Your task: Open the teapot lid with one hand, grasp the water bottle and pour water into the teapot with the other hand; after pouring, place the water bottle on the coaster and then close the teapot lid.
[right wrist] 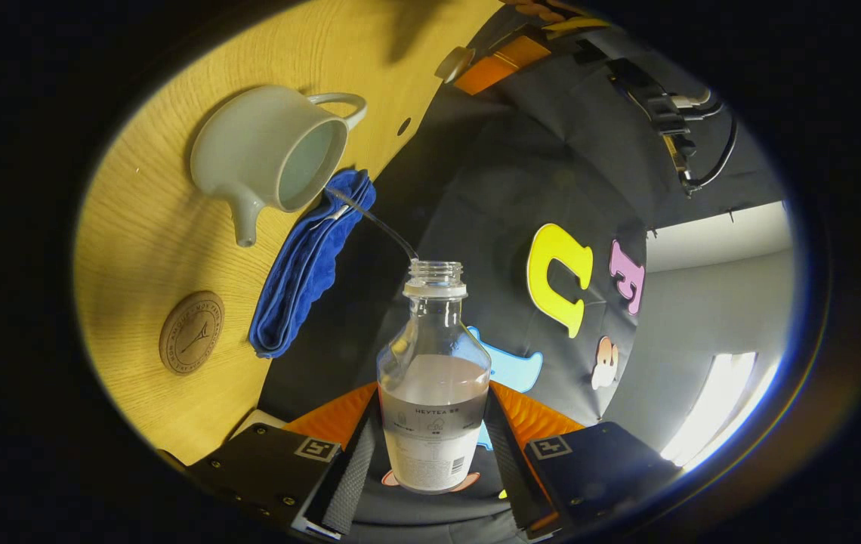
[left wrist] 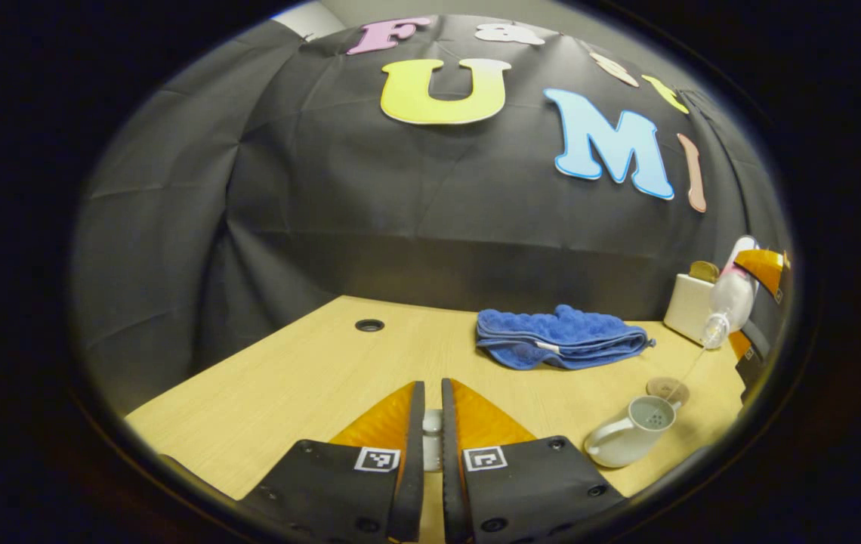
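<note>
The right claw (right wrist: 430, 453) squeezes the water bottle (right wrist: 434, 393) from both sides, low on its body, so it cannot slip while it is tipped. The bottle has no cap on. A thin stream of water (right wrist: 370, 219) runs from its mouth into the open teapot (right wrist: 268, 151). The bottle is held well above the teapot, so the stream is long and has to be aimed with care.

The left claw (left wrist: 433, 434) is almost closed, and a small pale thing sits between its fingers. I think this is the teapot lid (left wrist: 432, 431), held off to the side so the pot stays open, but I cannot tell for sure.

The teapot stands on the counter (left wrist: 310, 378) with its handle toward the left claw. Just behind it lies the round coaster (left wrist: 667, 390), waiting for the bottle. Farther back is a folded blue towel (left wrist: 559, 336), maybe for spills. A small pale box (left wrist: 691, 302) stands by the booth wall.
</note>
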The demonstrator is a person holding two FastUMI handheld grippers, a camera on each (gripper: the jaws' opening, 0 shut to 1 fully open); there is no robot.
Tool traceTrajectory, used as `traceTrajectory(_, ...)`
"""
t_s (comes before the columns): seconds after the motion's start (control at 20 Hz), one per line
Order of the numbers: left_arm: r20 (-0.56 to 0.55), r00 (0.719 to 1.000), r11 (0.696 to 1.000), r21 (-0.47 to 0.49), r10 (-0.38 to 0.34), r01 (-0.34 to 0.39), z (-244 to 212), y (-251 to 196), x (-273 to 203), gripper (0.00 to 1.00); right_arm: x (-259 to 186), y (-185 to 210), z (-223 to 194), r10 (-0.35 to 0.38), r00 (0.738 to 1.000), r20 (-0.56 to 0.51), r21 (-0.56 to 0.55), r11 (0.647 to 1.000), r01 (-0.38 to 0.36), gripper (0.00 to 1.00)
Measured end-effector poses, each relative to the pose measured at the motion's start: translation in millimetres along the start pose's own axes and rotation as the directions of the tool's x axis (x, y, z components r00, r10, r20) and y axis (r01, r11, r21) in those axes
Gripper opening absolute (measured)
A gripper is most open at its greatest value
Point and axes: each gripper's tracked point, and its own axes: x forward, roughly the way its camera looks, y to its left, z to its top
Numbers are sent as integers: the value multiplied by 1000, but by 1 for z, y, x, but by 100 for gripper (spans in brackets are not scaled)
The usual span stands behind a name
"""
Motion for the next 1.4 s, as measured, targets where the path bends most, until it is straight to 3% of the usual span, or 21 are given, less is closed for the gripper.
traceTrajectory(1.4,1,1000,1000,5,-17,17,2,-4,-4,18,-1,-5,2,-35,999,29,-121,992,38,76)
